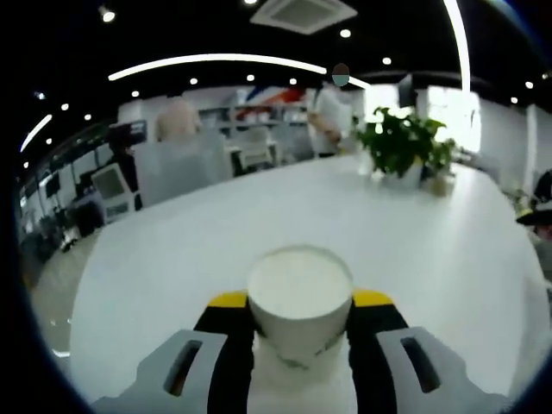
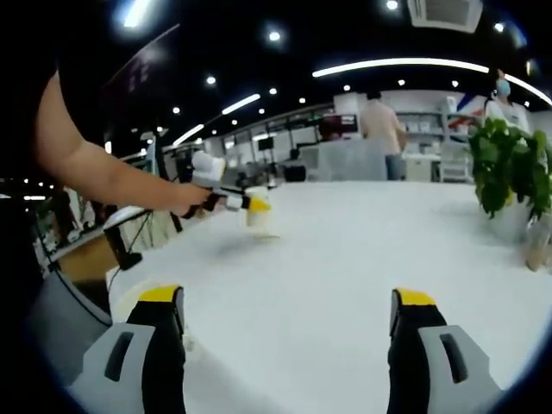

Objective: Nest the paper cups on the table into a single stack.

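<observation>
The left gripper (image 1: 300, 323) had its yellow-tipped fingers (image 1: 228, 302) pinched on a white paper cup (image 1: 300, 297), one finger on each side of the wall, and the cup's open mouth faced the camera, pale and empty inside. It sat right between the fingers over the white surface (image 1: 431, 250). Out in the right gripper view that same left gripper (image 2: 250, 205) showed small at the end of a person's bare forearm (image 2: 103, 177), carrying the paper cup (image 2: 257, 216) just above the surface (image 2: 345, 259) near its far left edge; whether the cup's base touched the surface was hard to say from that far off, though a soft shadow lay under it. The right gripper (image 2: 289, 315) had its fingers (image 2: 164, 302) spread wide apart, nothing between them, low over the surface and well apart from the cup. Further out, a potted green plant (image 1: 401, 142) stood at the far side of the surface, also seen on the right of the right gripper view (image 2: 509, 172). Beyond it stood people and office desks under ceiling lights.
</observation>
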{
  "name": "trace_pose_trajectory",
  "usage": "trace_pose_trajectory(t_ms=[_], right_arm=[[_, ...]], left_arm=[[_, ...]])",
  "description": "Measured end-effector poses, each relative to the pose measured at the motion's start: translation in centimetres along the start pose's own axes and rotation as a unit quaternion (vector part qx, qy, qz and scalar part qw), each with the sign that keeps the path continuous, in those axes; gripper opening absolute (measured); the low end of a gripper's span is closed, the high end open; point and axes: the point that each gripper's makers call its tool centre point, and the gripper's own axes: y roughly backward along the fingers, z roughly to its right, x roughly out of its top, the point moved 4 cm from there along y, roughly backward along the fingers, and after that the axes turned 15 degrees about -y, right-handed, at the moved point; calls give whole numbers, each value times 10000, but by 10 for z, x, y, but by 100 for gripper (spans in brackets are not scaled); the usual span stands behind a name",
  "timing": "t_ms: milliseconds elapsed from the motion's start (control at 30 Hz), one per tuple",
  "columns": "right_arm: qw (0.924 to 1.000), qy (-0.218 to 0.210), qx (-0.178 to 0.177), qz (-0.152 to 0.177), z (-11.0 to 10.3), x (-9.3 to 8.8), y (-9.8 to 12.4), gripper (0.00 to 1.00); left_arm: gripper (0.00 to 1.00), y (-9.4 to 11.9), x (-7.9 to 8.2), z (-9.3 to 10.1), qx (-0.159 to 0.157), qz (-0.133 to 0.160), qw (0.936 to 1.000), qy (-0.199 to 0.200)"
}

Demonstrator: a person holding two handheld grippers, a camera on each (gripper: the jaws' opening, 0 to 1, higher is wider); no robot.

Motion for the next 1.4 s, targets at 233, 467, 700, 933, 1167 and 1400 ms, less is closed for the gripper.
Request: trace_pose_trajectory(t_ms=[233,467,700,933,1167,1400], right_arm=[[10000,5,14,-23,-3,-1,1,98],[10000,-1,50,-32,-3,0,0,98],[10000,37,59,-48,-4,0,-1,98],[9999,74,101,-102,-8,-4,-2,98],[9998,97,125,-114,-10,-4,-2,98],[9996,178,144,-140,-10,-3,0,98]], left_arm=[[40,7,9,-6,-42,-112,9999,-52],[40,14,23,-16,-8,-189,9998,-104],[40,20,33,-25,-39,-164,9997,-153],[40,27,38,-29,-66,-179,9997,-142],[40,30,42,-25,-178,-94,9996,-178],[41,36,57,-12,-445,265,9984,-204]])
